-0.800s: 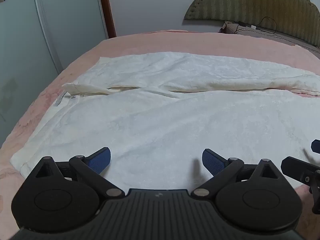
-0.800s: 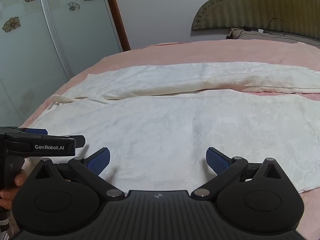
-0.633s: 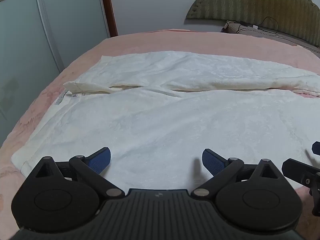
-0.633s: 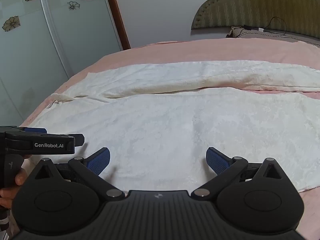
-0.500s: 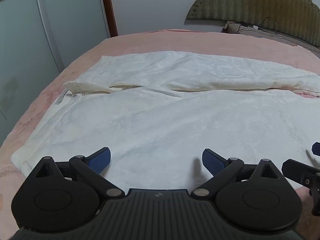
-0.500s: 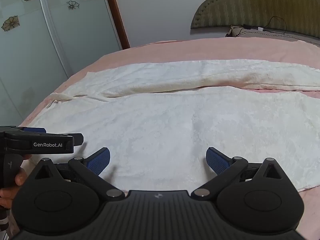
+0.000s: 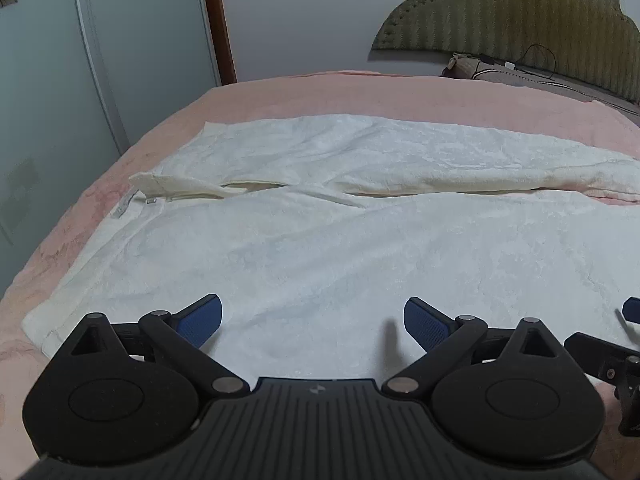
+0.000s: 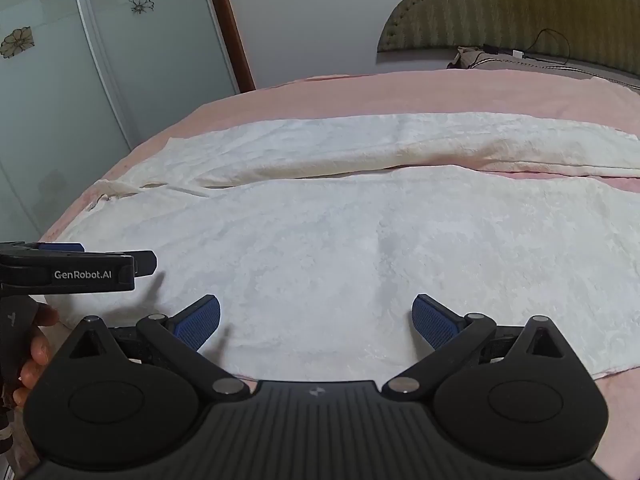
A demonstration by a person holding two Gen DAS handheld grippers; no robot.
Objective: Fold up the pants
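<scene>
White pants (image 7: 340, 248) lie spread flat on a pink bed, waistband at the left, both legs running to the right; they also show in the right wrist view (image 8: 360, 240). The far leg (image 7: 400, 160) lies a little apart from the near one. My left gripper (image 7: 313, 320) is open and empty, just above the near leg's front edge. My right gripper (image 8: 316, 322) is open and empty, over the same leg further right. The left gripper's side (image 8: 76, 270) shows at the left of the right wrist view.
The pink bed cover (image 7: 360, 96) extends beyond the pants. A green padded headboard (image 7: 500, 12) and a pillow with a cable (image 7: 500, 70) are at the back right. Frosted wardrobe doors (image 7: 100, 60) stand at the left.
Both grippers have eased back slightly and risen; the pants look a little farther off. Both stay open, and the pants have not moved.
</scene>
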